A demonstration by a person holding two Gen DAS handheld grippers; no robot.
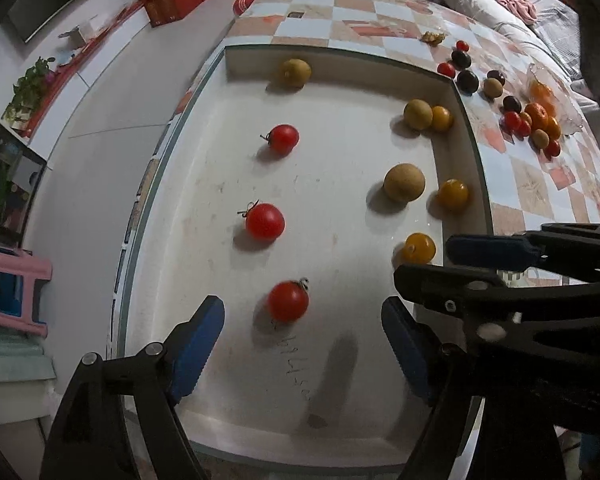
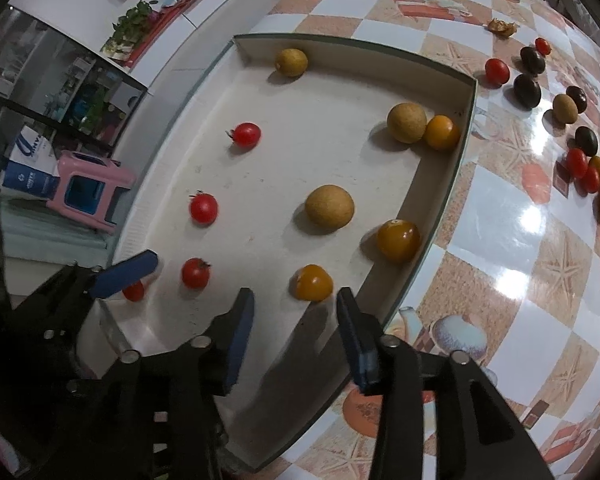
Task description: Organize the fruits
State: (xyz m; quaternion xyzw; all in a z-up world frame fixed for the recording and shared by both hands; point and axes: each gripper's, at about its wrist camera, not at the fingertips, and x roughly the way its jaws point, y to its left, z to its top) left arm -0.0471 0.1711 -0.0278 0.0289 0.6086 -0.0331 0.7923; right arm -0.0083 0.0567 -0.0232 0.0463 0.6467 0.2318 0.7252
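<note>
Both tools hang over the shallow white rectangular tray (image 1: 340,60) on the checkered glossy tabletop (image 2: 500,240); the left gripper (image 1: 302,344) has its blue-padded jaws spread wide and empty, and the small round red cherry tomato (image 1: 288,301) nearest it sits just ahead at twelve o'clock, between the pads but untouched; two more red tomatoes (image 1: 264,221) line up beyond it toward eleven o'clock; the right gripper (image 2: 296,336) is likewise parted with nothing in it, and the smooth amber-yellow round fruit (image 2: 313,282) lies just off its tips at twelve o'clock; the tan rough-skinned round fruit (image 2: 329,211) sits further up the tray; still unsorted, a loose heap of dark, red and orange fruits (image 2: 580,160) waits on the table at two o'clock, well apart from the tray; these little ones look light and thin-skinned (the tomatoes surely bruise or burst under a hard squeeze), glossy enough to squirt or roll away, so I'd take each across its widest middle, pads square on opposite sides, closing gently; stems on the tomatoes offer no useful hold.
</note>
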